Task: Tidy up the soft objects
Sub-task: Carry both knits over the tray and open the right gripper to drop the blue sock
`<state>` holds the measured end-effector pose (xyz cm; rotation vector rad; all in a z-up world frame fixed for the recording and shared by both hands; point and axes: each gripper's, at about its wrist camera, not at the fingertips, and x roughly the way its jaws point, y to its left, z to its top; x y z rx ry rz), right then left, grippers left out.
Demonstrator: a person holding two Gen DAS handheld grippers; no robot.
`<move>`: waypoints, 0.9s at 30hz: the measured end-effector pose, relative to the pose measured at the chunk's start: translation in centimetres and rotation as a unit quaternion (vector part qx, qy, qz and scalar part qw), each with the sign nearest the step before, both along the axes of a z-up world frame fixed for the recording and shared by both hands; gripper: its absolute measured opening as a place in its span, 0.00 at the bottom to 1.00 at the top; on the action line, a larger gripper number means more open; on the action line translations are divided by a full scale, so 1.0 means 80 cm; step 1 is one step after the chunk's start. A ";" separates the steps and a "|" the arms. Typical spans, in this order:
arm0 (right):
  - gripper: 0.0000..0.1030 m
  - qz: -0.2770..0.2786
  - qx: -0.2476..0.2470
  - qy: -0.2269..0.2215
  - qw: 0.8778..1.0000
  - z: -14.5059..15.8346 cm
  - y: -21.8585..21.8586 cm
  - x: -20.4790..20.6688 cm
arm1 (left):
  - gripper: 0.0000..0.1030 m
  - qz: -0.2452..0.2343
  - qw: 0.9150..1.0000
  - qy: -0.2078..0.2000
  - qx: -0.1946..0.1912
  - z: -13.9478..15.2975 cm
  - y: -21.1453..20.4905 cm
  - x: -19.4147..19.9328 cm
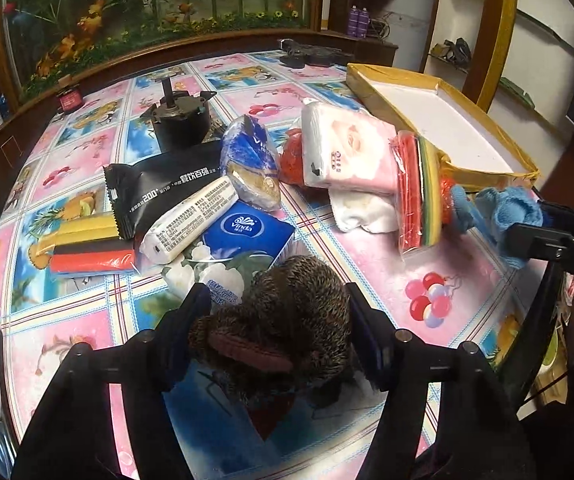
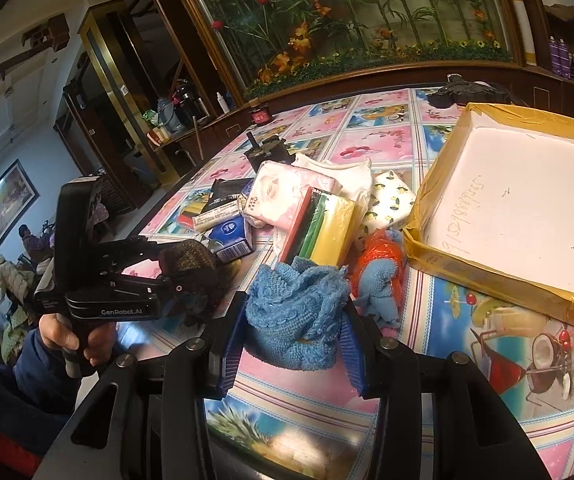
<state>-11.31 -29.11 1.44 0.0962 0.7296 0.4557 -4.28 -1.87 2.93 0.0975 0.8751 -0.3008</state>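
Note:
My left gripper (image 1: 283, 312) is shut on a brown fuzzy knit hat (image 1: 287, 332) and holds it just above the table; it also shows in the right wrist view (image 2: 191, 268). My right gripper (image 2: 293, 320) is shut on a blue knit cloth (image 2: 295, 312), also seen at the right of the left wrist view (image 1: 507, 208). An empty yellow-edged box (image 2: 519, 208) with a white floor sits to the right. A pile lies mid-table: pink tissue pack (image 1: 351, 148), blue Vinda tissue pack (image 1: 247, 232), coloured sponge pack (image 2: 319, 224), white cloth (image 1: 363, 208).
A black motor (image 1: 181, 120) and a black wrapper (image 1: 163, 188) lie behind the pile. A red jar (image 1: 69, 100) stands at the far table edge. An orange mesh bag (image 2: 379, 256) with a blue cloth lies beside the box. A flowered screen backs the table.

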 end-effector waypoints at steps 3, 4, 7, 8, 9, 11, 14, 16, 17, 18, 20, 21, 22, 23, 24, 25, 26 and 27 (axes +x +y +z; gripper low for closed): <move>0.41 0.000 -0.001 0.000 1.000 0.000 0.001 0.000 | 0.64 -0.004 1.000 -0.008 -0.007 0.006 -0.002 -0.001; 0.41 -0.001 -0.002 0.001 1.000 0.000 0.002 0.000 | 0.64 -0.006 1.000 -0.012 -0.008 0.008 -0.004 -0.002; 0.41 -0.005 -0.003 -0.001 1.000 -0.001 -0.001 0.000 | 0.64 -0.014 1.000 -0.020 -0.009 0.014 -0.013 -0.002; 0.41 -0.006 -0.004 -0.002 1.000 0.000 -0.002 0.000 | 0.64 -0.017 1.000 -0.022 -0.011 0.017 -0.015 -0.002; 0.41 -0.008 -0.004 -0.002 1.000 0.000 -0.004 0.001 | 0.64 -0.019 0.999 -0.023 -0.013 0.019 -0.018 -0.001; 0.41 -0.012 -0.003 -0.005 1.000 0.002 -0.008 0.001 | 0.64 -0.024 0.999 -0.025 -0.019 0.024 -0.024 0.002; 0.41 -0.017 0.001 -0.008 1.000 0.005 -0.018 0.001 | 0.64 -0.034 0.999 -0.028 -0.029 0.033 -0.035 0.007; 0.41 -0.025 0.006 -0.012 1.000 0.010 -0.026 0.001 | 0.64 -0.042 0.998 -0.031 -0.034 0.041 -0.046 0.010; 0.41 -0.027 0.008 -0.015 0.999 0.012 -0.032 0.002 | 0.64 -0.048 0.998 -0.035 -0.035 0.046 -0.053 0.012; 0.41 -0.032 0.010 -0.019 0.999 0.015 -0.038 0.002 | 0.64 -0.053 0.997 -0.038 -0.037 0.051 -0.060 0.014; 0.41 -0.044 0.012 -0.025 0.999 0.025 -0.050 0.004 | 0.64 -0.064 0.996 -0.045 -0.040 0.064 -0.075 0.020; 0.41 -0.053 0.011 -0.029 0.998 0.030 -0.057 0.006 | 0.64 -0.068 0.996 -0.046 -0.043 0.071 -0.082 0.025; 0.41 -0.064 0.008 -0.034 0.997 0.037 -0.064 0.009 | 0.64 -0.072 0.995 -0.046 -0.045 0.077 -0.088 0.030; 0.41 -0.076 0.006 -0.039 0.996 0.045 -0.072 0.013 | 0.64 -0.077 0.995 -0.047 -0.046 0.083 -0.097 0.036; 0.41 -0.089 0.004 -0.042 0.995 0.052 -0.081 0.018 | 0.64 -0.081 0.994 -0.050 -0.046 0.090 -0.106 0.044; 0.41 -0.104 0.005 -0.043 0.994 0.060 -0.089 0.024 | 0.64 -0.084 0.994 -0.052 -0.047 0.097 -0.116 0.052; 0.41 -0.120 0.012 -0.045 0.992 0.068 -0.100 0.031 | 0.64 -0.087 0.994 -0.052 -0.047 0.101 -0.123 0.059; 0.41 -0.136 0.021 -0.047 0.989 0.076 -0.111 0.040 | 0.64 -0.091 0.993 -0.052 -0.048 0.106 -0.134 0.069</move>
